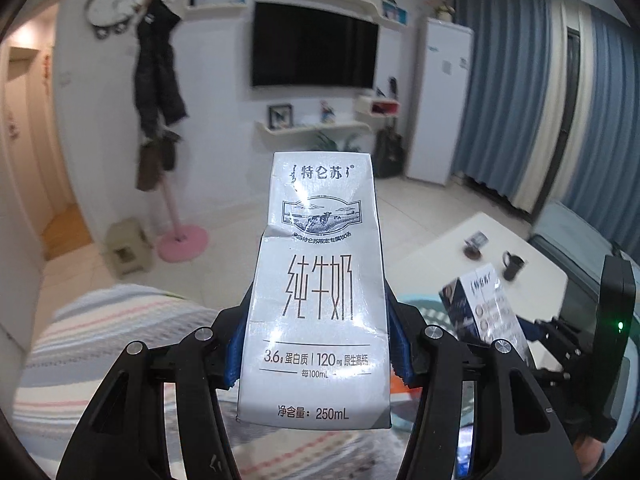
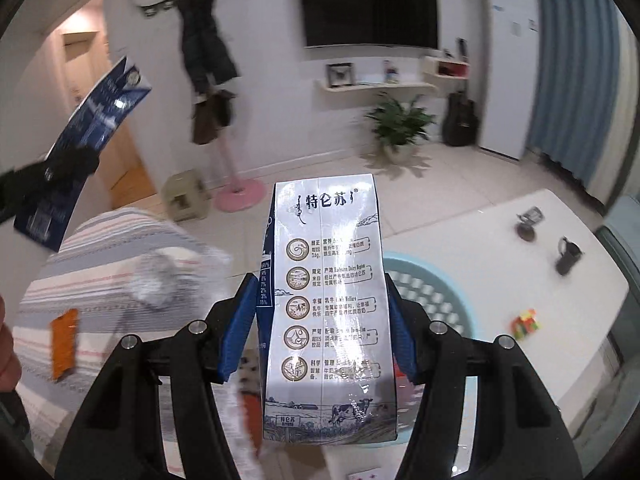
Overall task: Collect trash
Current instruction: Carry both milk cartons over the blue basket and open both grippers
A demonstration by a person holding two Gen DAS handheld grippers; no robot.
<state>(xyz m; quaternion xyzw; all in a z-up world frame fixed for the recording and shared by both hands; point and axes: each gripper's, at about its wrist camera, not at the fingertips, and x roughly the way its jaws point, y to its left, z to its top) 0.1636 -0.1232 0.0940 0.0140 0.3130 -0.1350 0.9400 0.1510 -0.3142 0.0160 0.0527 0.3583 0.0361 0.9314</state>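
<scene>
Your left tongs (image 1: 316,344) pinch a dented white milk carton (image 1: 318,292) upright between the blue pads. Your right tongs (image 2: 320,334) likewise pinch a second milk carton (image 2: 326,312). Both cartons are held in the air, above a light-blue basket (image 2: 432,292) beside the white bench (image 2: 500,264).

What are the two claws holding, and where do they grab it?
Each holds a milk carton by its sides, low down: left claw on one carton, right claw on another.
</scene>
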